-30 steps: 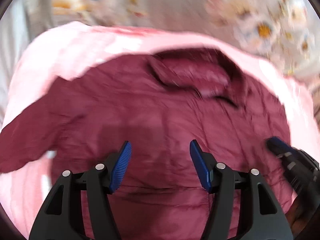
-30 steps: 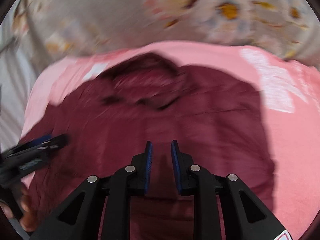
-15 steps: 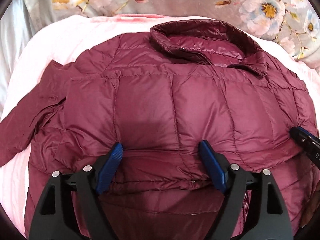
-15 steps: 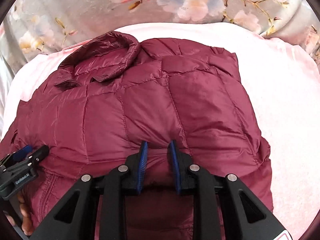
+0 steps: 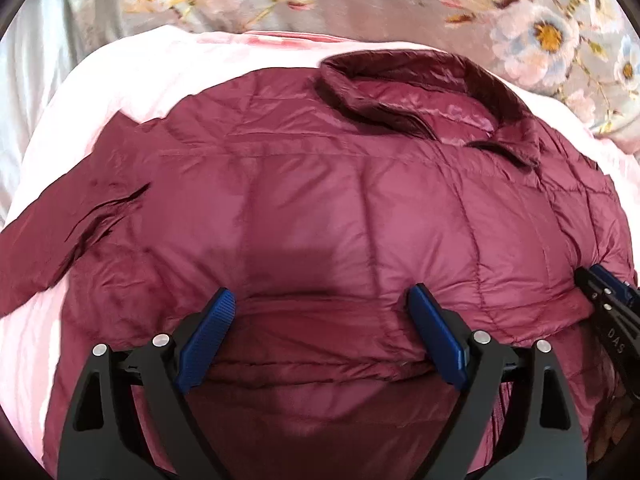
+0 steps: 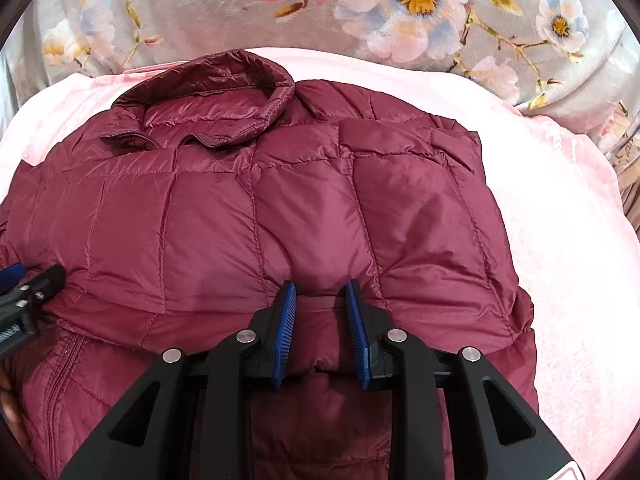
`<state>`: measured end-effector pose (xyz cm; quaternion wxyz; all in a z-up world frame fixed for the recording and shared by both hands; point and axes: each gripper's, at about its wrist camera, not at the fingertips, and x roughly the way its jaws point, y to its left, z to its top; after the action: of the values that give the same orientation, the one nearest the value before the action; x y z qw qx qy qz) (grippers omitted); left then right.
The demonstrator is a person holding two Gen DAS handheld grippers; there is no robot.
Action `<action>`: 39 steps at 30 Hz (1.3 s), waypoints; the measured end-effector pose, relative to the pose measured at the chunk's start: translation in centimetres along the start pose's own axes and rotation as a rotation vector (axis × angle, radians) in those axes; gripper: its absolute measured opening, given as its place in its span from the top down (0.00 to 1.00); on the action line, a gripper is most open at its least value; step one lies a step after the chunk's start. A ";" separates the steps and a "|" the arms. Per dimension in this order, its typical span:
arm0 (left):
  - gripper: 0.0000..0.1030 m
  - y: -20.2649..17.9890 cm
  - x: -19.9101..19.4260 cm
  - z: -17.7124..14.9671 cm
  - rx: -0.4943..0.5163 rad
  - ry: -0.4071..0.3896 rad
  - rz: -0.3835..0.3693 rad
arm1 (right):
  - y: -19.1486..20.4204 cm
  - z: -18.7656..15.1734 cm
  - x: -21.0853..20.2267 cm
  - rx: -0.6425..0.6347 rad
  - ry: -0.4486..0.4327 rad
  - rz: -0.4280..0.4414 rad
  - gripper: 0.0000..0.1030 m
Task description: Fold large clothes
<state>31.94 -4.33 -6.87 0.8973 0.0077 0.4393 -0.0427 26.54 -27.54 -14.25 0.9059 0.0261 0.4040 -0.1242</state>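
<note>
A maroon quilted puffer jacket (image 5: 320,208) lies on a pink blanket (image 5: 120,80), collar (image 5: 420,92) at the far side, one sleeve (image 5: 52,240) spread to the left. Its near part is folded up over the body. My left gripper (image 5: 322,312) is open, its jaws wide over the folded edge. My right gripper (image 6: 320,300) has its jaws narrowly apart with a fold of the jacket (image 6: 280,208) bulging between them. The right gripper's tip (image 5: 600,288) shows at the right edge of the left wrist view; the left gripper's tip (image 6: 28,284) shows at the left edge of the right wrist view.
A grey floral cover (image 6: 400,8) lies beyond the pink blanket (image 6: 560,240). Bare pink blanket shows to the right of the jacket in the right wrist view and to the far left in the left wrist view.
Both grippers have come to rest at the folded edge after fast motion. The right jaws have widened a little. The left jaws stay wide open.
</note>
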 end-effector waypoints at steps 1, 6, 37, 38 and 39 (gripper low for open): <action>0.16 0.9 -0.7 -0.1 -0.025 0.001 -0.012 | 0.1 0.0 0.0 0.003 0.001 0.004 0.75; 0.14 10.1 -6.1 -1.4 -0.205 -0.023 -0.024 | 1.1 0.1 -2.3 0.028 0.016 -0.008 0.68; 0.99 24.1 -15.6 4.4 -0.483 -0.239 0.016 | 11.4 -4.6 -11.2 -0.094 -0.060 0.208 0.47; 0.98 22.1 -16.4 4.8 -0.441 -0.250 -0.015 | 10.7 -4.7 -11.3 -0.081 -0.060 0.206 0.47; 0.98 18.8 -17.1 5.5 -0.377 -0.258 -0.058 | 9.7 -4.9 -11.5 -0.058 -0.059 0.202 0.47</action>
<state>27.40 15.36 9.58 0.9300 -0.1784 0.3211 0.0135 18.04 -15.14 -9.56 0.9256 0.0368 0.3761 -0.0211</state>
